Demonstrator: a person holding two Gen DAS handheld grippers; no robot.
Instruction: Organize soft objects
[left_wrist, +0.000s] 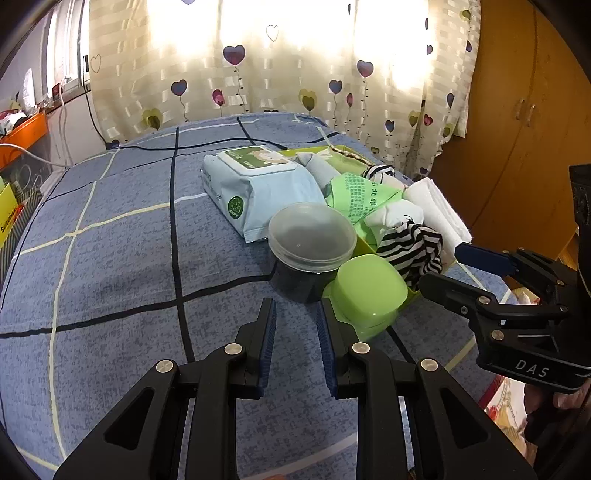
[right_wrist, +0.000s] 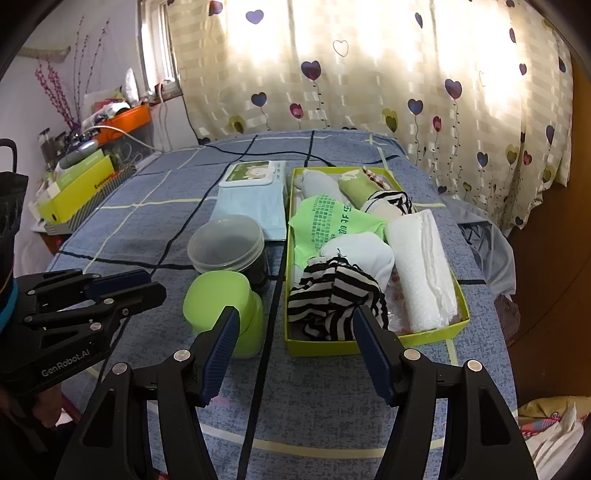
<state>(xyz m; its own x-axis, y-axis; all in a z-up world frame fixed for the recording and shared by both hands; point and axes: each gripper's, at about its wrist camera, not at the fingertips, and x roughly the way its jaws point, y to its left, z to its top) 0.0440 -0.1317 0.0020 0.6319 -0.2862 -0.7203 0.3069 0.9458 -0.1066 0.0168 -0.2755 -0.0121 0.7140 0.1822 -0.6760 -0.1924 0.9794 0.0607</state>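
Right wrist view: right gripper (right_wrist: 293, 334) wide open, blue pads apart and gripping nothing, hovering just above the near edge of the shallow yellow-green cardboard box (right_wrist: 373, 345) on the blue checked bedspread (right_wrist: 129, 229); inside the box, a crumpled black-and-white striped cloth (right_wrist: 332, 295) at the near left corner, just beyond the fingertips and touching neither pad; a rolled white towel (right_wrist: 421, 266) along the right wall; a white sock bundle (right_wrist: 360, 254) between them; a green printed plastic bag (right_wrist: 328, 221) further in; pale blue and green socks at the far end, partly hidden. Left of the box: a lime-green plastic jar (right_wrist: 221, 302) lying near, touching a clear-lidded dark round container (right_wrist: 227, 243) behind it; farther still a pale blue pack of wet wipes (right_wrist: 255, 192) with a white flip lid.

Left wrist view: left gripper (left_wrist: 295, 314) partly open, narrow gap between the pads, nothing in it; hanging over bare bedspread, right fingertip just beside the lime-green jar, contact impossible to tell; right gripper entering from the right, above the striped cloth.

Heart-patterned curtain (right_wrist: 369, 74) at the far side; brown wooden wardrobe (left_wrist: 524, 110) at the right.
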